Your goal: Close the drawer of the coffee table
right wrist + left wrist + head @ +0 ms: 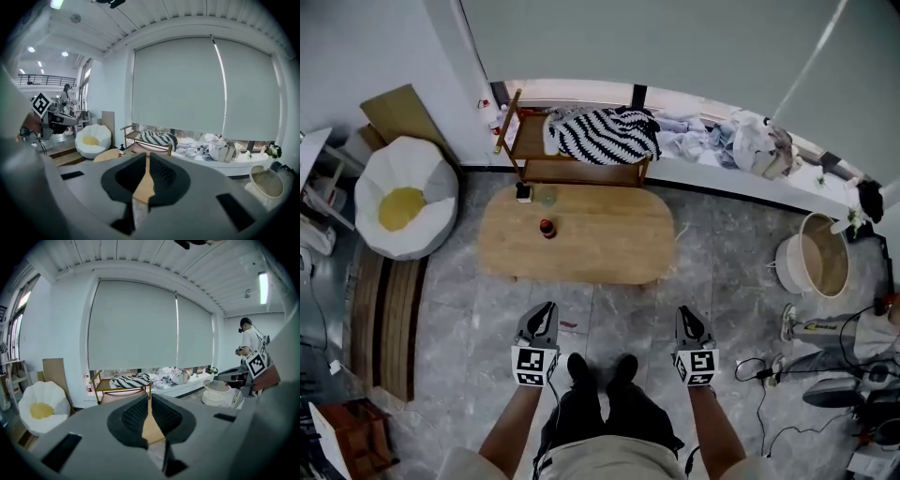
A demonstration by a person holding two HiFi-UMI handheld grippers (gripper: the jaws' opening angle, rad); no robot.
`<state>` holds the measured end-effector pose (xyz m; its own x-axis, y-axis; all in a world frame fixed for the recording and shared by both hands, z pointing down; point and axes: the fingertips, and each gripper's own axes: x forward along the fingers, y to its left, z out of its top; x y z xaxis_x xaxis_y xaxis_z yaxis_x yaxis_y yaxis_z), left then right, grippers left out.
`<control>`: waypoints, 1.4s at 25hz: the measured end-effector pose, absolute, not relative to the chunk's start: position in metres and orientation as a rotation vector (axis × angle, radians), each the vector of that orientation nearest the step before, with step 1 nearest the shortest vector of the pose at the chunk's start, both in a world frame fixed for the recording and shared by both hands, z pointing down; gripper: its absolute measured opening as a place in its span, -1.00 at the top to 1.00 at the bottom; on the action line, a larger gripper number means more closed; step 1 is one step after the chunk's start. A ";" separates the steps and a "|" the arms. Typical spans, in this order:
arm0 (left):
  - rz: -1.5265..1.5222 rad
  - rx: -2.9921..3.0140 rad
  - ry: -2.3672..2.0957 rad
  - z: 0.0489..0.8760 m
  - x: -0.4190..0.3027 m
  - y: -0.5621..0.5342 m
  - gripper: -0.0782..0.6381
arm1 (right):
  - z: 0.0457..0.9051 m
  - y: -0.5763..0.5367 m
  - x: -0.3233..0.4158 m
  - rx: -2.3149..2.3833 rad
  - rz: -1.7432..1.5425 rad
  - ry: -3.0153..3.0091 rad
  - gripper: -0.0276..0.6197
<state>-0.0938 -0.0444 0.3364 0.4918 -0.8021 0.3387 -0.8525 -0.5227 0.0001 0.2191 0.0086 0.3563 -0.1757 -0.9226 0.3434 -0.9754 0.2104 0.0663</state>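
the coffee table (pixel 591 246), a light wooden oval, stands on the grey tiled floor (pixel 469 281) ahead of the person's black shoes (pixel 600 367), well apart from both claws; from above its drawer cannot be made out, and nothing juts from the near edge. on the far left part of its top sit a small dark bottle (pixel 547 228), a clear glass (pixel 547 197) and a little black-and-white object (pixel 524 193). the left gripper (pixel 546 310) and the right gripper (pixel 689 315) hang side by side in the air on the near side of the table, each pointing toward it, with the shoes between them. in the left gripper view the dark ribbed pads (pixel 133 416) stand closed almost edge to edge with only a sliver of table showing through, and they have hold of nothing. the right gripper view shows the same: pads (pixel 161 176) drawn together, empty. behind the table a wooden bench (pixel 572 169) carries a black-and-white striped cloth (pixel 605 134). a white beanbag (pixel 403 197) with a yellow centre sits off to the left, and a white tub (pixel 814 255) to the right.
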 end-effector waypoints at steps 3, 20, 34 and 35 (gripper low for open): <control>0.410 2.559 -1.387 0.314 -0.090 -0.040 0.67 | 0.328 0.005 0.219 1.756 0.153 -2.169 0.79; 0.333 2.642 -1.397 0.220 -0.110 -0.037 0.67 | 0.213 -0.008 0.228 1.806 0.008 -2.237 0.80; 0.259 2.713 -1.439 0.165 -0.117 -0.040 0.67 | 0.167 0.015 0.255 1.916 -0.079 -2.210 0.80; 0.256 2.712 -1.441 0.164 -0.116 -0.041 0.67 | 0.164 0.015 0.256 1.914 -0.084 -2.209 0.80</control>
